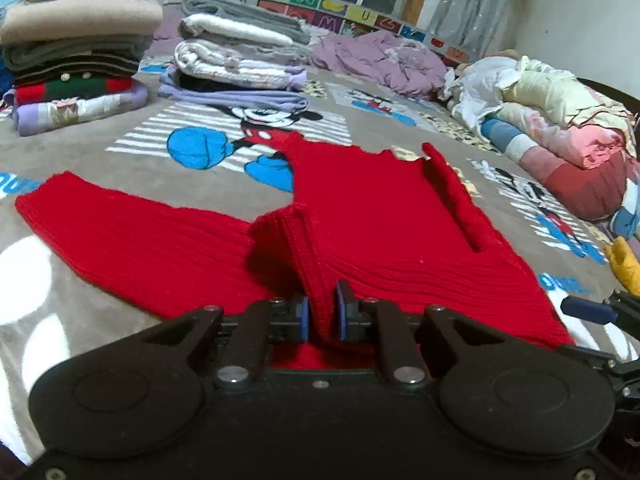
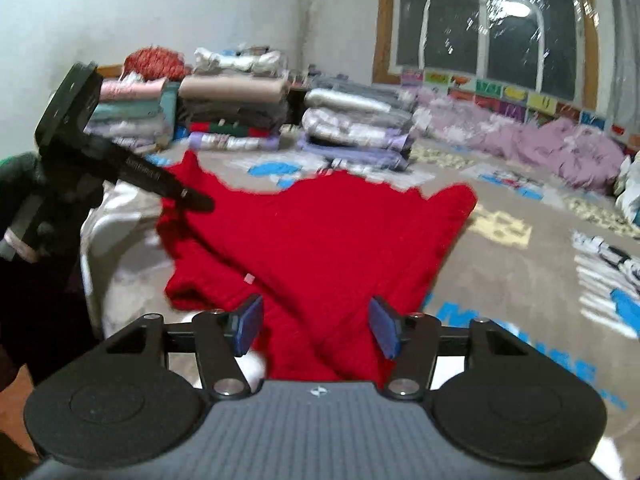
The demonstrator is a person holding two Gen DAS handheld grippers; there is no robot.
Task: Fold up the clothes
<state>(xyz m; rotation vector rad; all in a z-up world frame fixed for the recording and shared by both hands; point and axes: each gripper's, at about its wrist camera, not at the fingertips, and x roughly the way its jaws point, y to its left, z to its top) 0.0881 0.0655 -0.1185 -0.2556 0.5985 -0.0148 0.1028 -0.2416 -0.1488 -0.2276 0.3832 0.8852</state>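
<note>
A red knit sweater lies flat on the Mickey Mouse blanket, one sleeve stretched out to the left and the other folded over its body. My left gripper is shut on a raised ridge of the sweater's near edge, with the blue pads pressing it from both sides. In the right wrist view the same sweater spreads ahead, blurred. My right gripper stands open just above its near corner, pads wide apart and gripping nothing. The left gripper reaches the sweater's left edge there.
Stacks of folded clothes stand at the back left of the bed. A purple heap lies by the window, and a pile of unfolded laundry on the right. A yellow item sits at the right edge.
</note>
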